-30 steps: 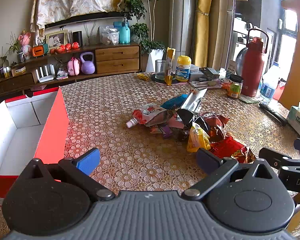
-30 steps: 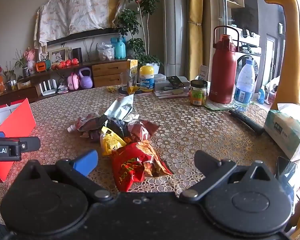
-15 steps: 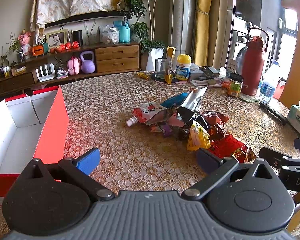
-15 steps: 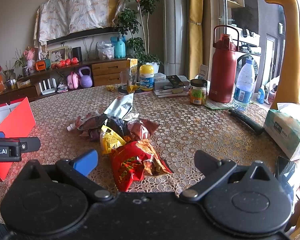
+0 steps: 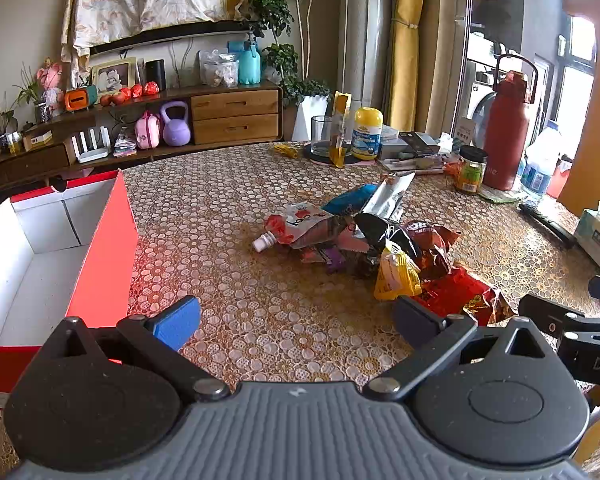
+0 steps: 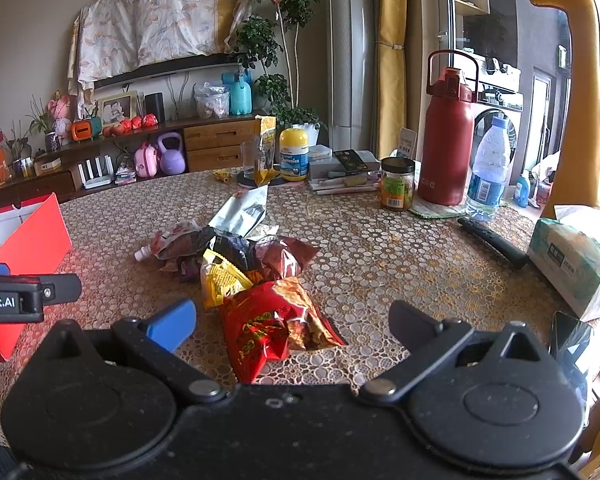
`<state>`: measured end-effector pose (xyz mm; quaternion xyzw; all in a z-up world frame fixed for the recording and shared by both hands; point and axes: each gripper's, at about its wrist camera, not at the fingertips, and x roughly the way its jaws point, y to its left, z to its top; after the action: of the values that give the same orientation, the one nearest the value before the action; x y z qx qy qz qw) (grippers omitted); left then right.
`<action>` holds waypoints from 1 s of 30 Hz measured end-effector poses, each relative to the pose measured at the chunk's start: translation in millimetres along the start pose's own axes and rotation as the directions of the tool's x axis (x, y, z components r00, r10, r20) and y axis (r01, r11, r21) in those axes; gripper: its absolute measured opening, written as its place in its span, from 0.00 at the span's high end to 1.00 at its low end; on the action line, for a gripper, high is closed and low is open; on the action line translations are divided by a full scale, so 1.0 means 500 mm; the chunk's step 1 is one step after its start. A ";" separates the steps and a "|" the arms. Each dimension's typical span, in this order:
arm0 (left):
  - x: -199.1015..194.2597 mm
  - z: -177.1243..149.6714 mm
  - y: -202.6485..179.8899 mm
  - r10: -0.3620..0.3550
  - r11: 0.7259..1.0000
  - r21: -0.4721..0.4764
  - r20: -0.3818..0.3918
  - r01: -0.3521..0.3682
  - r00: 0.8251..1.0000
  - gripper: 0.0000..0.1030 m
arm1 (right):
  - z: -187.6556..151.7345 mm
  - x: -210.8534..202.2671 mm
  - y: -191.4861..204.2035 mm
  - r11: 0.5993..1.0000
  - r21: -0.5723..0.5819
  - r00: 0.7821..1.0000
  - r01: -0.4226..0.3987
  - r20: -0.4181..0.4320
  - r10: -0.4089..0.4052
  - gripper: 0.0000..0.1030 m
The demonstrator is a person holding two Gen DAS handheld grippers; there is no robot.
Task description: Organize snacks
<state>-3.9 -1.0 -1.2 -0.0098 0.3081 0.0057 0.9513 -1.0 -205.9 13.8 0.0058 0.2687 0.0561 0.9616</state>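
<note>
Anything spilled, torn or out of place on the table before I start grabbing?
Nothing looks spilled. The snack packets lie in a crumpled, overlapping heap mid-table, none yet in the red box. The silver pouch looks torn open.

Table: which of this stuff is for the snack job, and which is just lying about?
For the job:
snack pile
red snack bag
yellow packet
red box

Lying about:
red flask
water bottle
jar
tissue pack
</note>
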 end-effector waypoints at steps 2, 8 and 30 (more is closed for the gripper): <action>0.000 0.000 0.000 0.000 1.000 0.000 0.000 0.000 1.000 0.00 | 0.000 0.000 0.000 1.000 0.000 1.000 -0.001 0.000 0.001 0.00; 0.000 0.000 0.000 0.000 1.000 0.000 0.000 0.000 1.000 0.00 | 0.000 -0.001 0.000 1.000 0.000 1.000 0.000 -0.001 0.000 0.00; 0.007 -0.007 0.000 0.001 1.000 0.000 -0.008 -0.001 1.000 0.00 | -0.015 0.007 -0.003 1.000 0.000 1.000 -0.001 -0.013 0.001 0.00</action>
<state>-3.1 -1.3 -5.9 -0.0095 0.3119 0.0059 0.9500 -1.9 -207.0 5.8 0.0054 0.2748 0.0566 0.9598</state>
